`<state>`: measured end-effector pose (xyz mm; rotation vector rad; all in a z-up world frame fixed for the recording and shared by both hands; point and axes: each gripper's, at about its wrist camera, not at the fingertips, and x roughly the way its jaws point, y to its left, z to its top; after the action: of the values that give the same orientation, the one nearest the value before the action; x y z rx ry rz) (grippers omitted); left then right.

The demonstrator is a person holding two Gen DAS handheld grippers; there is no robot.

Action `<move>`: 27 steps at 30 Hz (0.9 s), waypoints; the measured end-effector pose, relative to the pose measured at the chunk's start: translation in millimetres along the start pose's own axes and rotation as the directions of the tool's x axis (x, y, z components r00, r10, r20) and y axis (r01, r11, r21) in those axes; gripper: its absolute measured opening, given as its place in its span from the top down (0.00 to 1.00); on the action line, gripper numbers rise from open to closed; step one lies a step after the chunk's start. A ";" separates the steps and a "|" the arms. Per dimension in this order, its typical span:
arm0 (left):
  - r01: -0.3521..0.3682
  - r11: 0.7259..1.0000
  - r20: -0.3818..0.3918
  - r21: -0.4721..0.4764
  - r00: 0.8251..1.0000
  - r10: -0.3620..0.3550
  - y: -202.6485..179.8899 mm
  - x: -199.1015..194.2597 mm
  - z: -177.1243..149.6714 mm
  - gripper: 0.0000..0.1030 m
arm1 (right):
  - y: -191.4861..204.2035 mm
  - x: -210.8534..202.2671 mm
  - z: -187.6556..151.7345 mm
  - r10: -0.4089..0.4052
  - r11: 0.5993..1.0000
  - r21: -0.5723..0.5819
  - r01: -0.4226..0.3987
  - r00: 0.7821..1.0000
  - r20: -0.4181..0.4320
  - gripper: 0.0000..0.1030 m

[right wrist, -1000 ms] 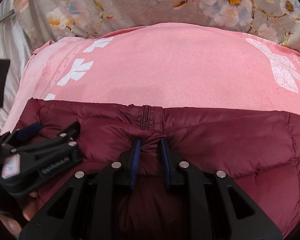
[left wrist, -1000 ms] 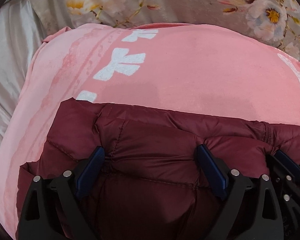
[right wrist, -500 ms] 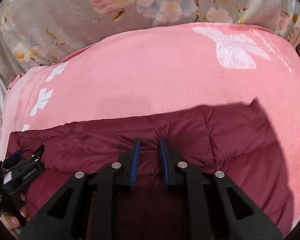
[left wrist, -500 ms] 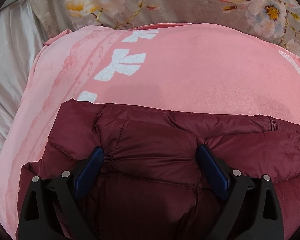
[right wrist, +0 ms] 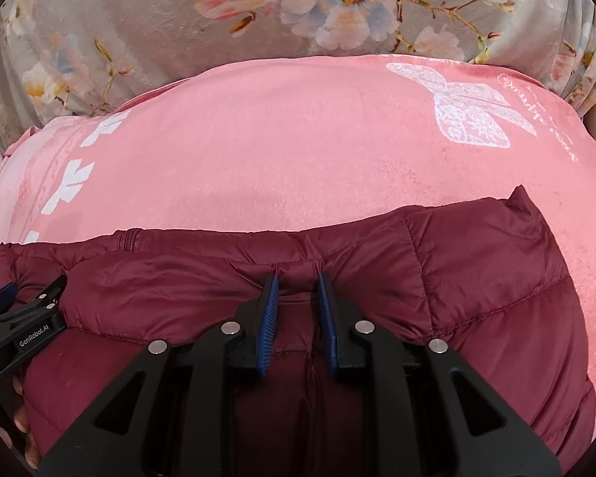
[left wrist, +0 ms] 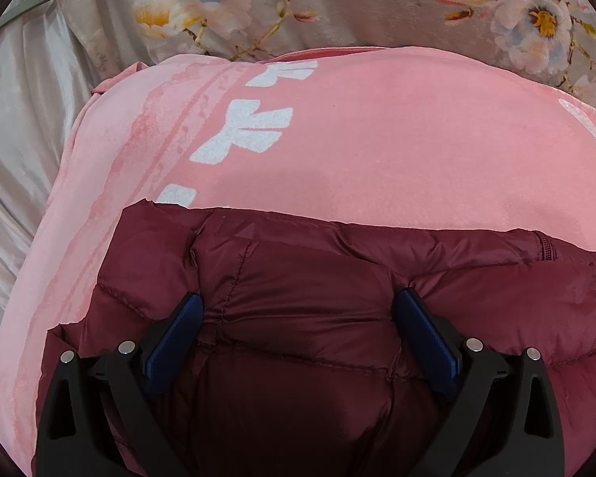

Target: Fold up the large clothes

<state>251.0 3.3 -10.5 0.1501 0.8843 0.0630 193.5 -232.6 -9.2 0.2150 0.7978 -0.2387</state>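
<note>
Backdrop: floral gray fabric (right wrist: 147, 39) beyond pink blanket (left wrist: 377, 151); pale satin sheet (left wrist: 16, 127) at blanket's left edge, left view only.
Jacket: maroon puffer jacket (left wrist: 298, 278) lies on blanket's near part.
Left gripper (left wrist: 298, 310): jaws wide, jacket's thick fold bulging between; pads press it on both sides.
Right gripper (right wrist: 298, 298): jaws narrow, clenched on a pinch of jacket edge.
Right view only: white butterfly print (right wrist: 469, 115), left gripper's side w/ "GenRobot.AI", fingertips (right wrist: 20, 421) below it.
Writing: script by butterfly, can't read.
Zipper (right wrist: 129, 240): only the end shows.
Cut off: jacket's near part behind grippers.
</note>
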 end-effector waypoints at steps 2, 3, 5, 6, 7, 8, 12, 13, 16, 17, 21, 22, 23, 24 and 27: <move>-0.006 1.000 0.002 0.003 1.000 0.006 -1.1 0.4 0.3 0.05 | 0.2 0.3 -0.1 0.001 1.000 0.002 -0.001 1.000 0.001 0.81; -0.008 1.000 0.002 0.002 1.000 0.008 -1.7 0.6 0.3 0.05 | 0.1 0.5 0.1 0.002 1.000 0.004 -0.002 1.000 0.001 0.81; -0.008 1.000 0.001 0.002 1.000 0.008 -1.9 1.1 0.6 0.05 | -1.2 0.7 0.3 0.007 1.000 0.008 -0.007 1.000 0.002 0.81; -0.006 1.000 0.001 0.002 1.000 0.006 -1.4 0.9 0.3 0.05 | -1.6 0.6 0.2 0.010 1.000 0.011 -0.010 1.000 0.002 0.81; -0.004 1.000 0.000 0.001 1.000 0.004 -1.2 1.1 0.5 0.05 | -1.6 0.4 0.0 0.013 1.000 0.015 -0.013 1.000 0.002 0.81; -0.004 1.000 0.000 0.002 1.000 0.004 -1.3 1.0 0.4 0.05 | -2.3 0.3 0.2 0.017 1.000 0.018 -0.017 1.000 0.002 0.81; 0.022 1.000 -0.007 -0.018 1.000 -0.022 3.4 -1.2 1.5 0.05 | -0.9 -5.6 1.0 0.009 1.000 0.011 -0.009 1.000 0.009 0.81; 0.026 0.999 -0.012 -0.019 1.000 -0.026 5.5 -4.0 1.8 0.05 | 2.8 -14.1 0.3 -0.001 1.000 -0.003 0.001 1.000 0.019 0.78; 0.025 1.000 -0.001 -0.015 1.000 -0.025 15.8 -29.8 -3.5 0.05 | 17.3 -53.3 -5.0 0.093 0.996 -0.016 -0.092 0.993 0.072 0.77; 0.031 0.999 0.012 -0.018 0.999 -0.031 20.2 -42.6 -7.7 0.06 | 27.0 -65.7 -8.7 0.113 0.993 -0.032 -0.111 0.990 0.081 0.76; 0.056 0.998 0.021 -0.018 0.998 -0.055 30.4 -71.0 -21.5 0.06 | 53.5 -85.9 -26.1 0.163 0.986 -0.052 -0.160 0.984 0.069 0.75; 0.057 0.998 0.020 -0.015 0.998 -0.057 32.5 -74.8 -26.6 0.06 | 59.5 -87.7 -32.4 0.169 0.985 -0.057 -0.166 0.984 0.063 0.75; 0.052 0.999 0.014 -0.011 0.999 -0.051 33.6 -76.0 -29.9 0.06 | 64.3 -88.2 -39.0 0.172 0.984 -0.061 -0.168 0.984 0.057 0.75; 0.038 0.999 0.004 -0.008 0.999 -0.038 35.3 -76.1 -36.0 0.06 | 67.0 -87.7 -44.9 0.172 0.984 -0.064 -0.168 0.984 0.051 0.74; 0.024 0.999 -0.021 -0.027 0.999 -0.025 42.2 -69.9 -50.9 0.05 | 73.1 -80.1 -59.7 0.158 0.985 -0.073 -0.157 0.987 0.014 0.70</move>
<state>167.7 42.2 17.8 0.1139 0.9062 0.0538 120.2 -136.0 15.7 0.2063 0.7645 -0.0626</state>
